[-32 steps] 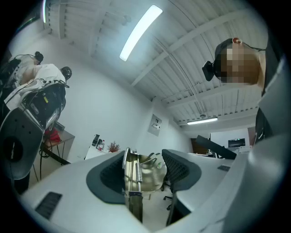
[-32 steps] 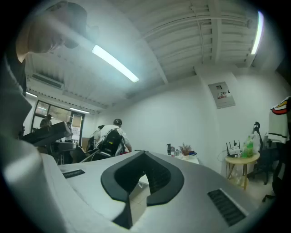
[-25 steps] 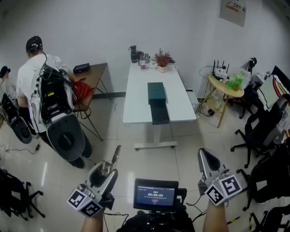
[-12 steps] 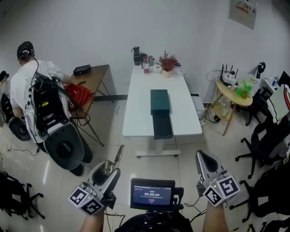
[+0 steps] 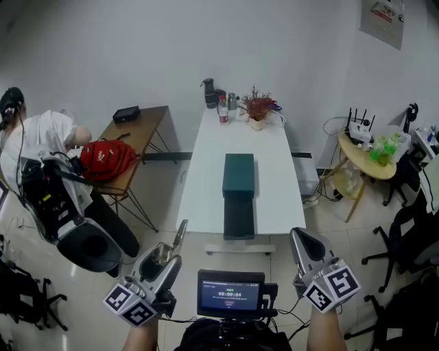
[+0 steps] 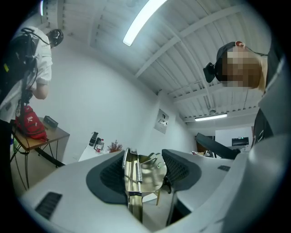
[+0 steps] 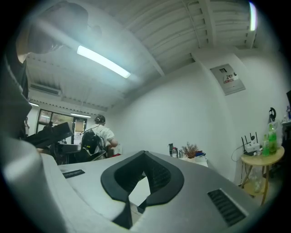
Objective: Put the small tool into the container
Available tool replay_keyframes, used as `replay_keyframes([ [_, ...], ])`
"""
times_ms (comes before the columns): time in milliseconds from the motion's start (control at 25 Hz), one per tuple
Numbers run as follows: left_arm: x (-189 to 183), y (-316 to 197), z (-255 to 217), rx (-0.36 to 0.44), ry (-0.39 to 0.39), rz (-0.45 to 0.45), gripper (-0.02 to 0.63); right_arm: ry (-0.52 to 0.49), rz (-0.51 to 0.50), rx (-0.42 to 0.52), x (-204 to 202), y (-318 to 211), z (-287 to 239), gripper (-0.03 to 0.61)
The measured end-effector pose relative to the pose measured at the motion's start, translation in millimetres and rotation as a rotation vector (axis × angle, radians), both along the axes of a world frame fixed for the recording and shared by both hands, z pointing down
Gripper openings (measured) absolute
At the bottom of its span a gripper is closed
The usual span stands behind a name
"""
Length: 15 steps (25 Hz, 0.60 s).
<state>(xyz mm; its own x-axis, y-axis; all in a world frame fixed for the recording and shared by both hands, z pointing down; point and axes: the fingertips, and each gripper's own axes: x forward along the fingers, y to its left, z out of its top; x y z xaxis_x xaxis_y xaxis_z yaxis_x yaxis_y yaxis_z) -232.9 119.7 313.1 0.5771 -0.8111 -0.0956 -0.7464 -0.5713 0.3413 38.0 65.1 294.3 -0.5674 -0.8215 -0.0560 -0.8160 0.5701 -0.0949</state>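
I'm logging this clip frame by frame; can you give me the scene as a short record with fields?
left hand-held gripper: closed on a metal tool
right hand-held gripper: jaws together, empty
container: dark green box on the white table, ahead of both grippers
tool in container: not yet
bystander: person at left beside the brown table

Screen [image 5: 231,295] timer: 00:00:04. Wall sign [image 5: 382,14] print illegible.
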Motion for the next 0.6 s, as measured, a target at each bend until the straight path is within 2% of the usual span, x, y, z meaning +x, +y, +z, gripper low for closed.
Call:
replay_keyframes([
  [240, 13.4, -62.5, 8.2, -0.031, -0.007, 0.014, 0.25, -0.01, -0.008, -0.019, 4.0, -64.3, 6.6, 0.002],
  [400, 8.3, -112.0, 14.9, -0.041, 0.013, 0.039, 0.25, 0.0, 0.011, -0.034, -3.4, -110.3, 10.8, 0.002],
  [600, -13.9, -175.2, 18.6, -0.03, -0.01, 0.074, 0.25, -0.004, 0.064, -0.046, -21.1, -164.7, 11.8, 0.002],
])
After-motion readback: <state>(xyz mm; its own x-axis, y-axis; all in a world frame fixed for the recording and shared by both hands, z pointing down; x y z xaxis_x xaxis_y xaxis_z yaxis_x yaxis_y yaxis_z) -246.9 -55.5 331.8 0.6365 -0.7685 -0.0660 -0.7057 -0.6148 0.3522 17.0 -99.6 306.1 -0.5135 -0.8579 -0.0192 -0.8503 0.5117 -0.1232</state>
